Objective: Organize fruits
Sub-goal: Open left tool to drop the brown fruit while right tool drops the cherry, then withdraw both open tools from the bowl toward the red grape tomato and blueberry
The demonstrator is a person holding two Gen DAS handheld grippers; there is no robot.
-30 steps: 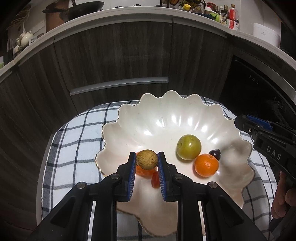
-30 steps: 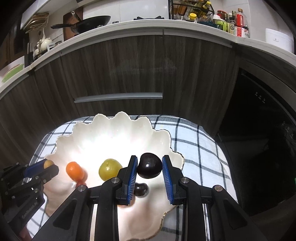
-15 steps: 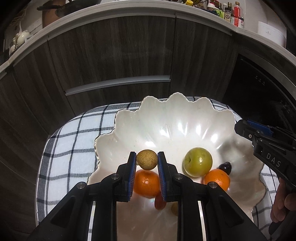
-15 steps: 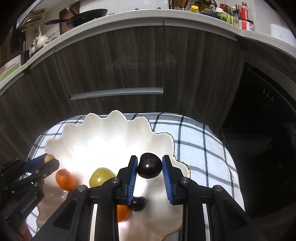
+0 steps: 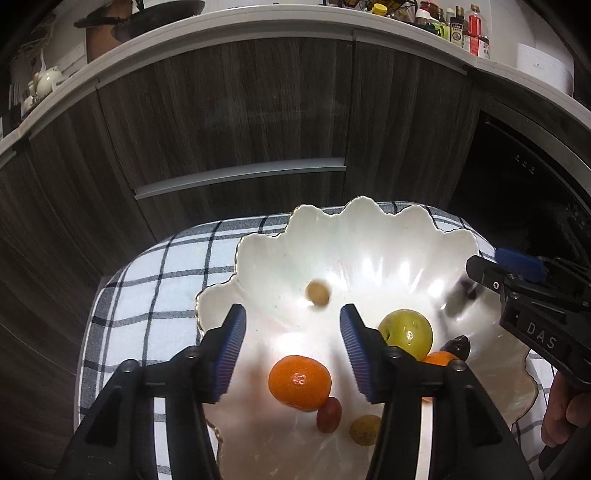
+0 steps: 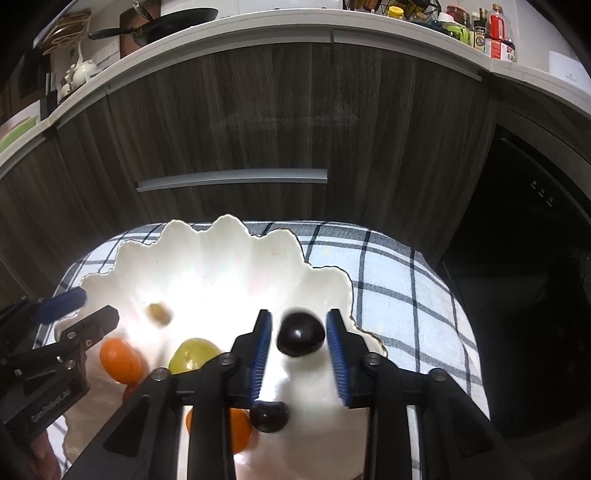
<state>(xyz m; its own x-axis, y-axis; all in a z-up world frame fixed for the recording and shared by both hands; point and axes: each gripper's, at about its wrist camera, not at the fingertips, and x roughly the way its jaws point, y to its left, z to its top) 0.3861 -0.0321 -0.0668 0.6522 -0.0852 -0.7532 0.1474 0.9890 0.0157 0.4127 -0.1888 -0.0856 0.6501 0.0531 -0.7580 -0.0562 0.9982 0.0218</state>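
Both grippers are opening over the bowl (image 5: 258, 251). Left gripper (image 5: 291, 347) is releasing the tan fruit (image 5: 317, 292), dropping at twelve o'clock. Right gripper (image 6: 299, 350) is freeing the plum (image 6: 301, 334), pads apart. Recommend holding low and steady until both settle.

Dark wood-grain cabinet front (image 5: 229, 122) across the back, with a grey bar handle (image 5: 240, 177) set level; pale countertop (image 6: 258, 26) along the top edge; black frying pan (image 6: 173, 18) up there at left, white teapot (image 5: 46, 79) further left; cluster of bottles and jars (image 6: 480, 29) at the right end; white lidded container (image 5: 543, 68) beside them; black appliance front (image 6: 535, 258) at right; checked blue-and-white cloth (image 6: 402, 280) spread below.
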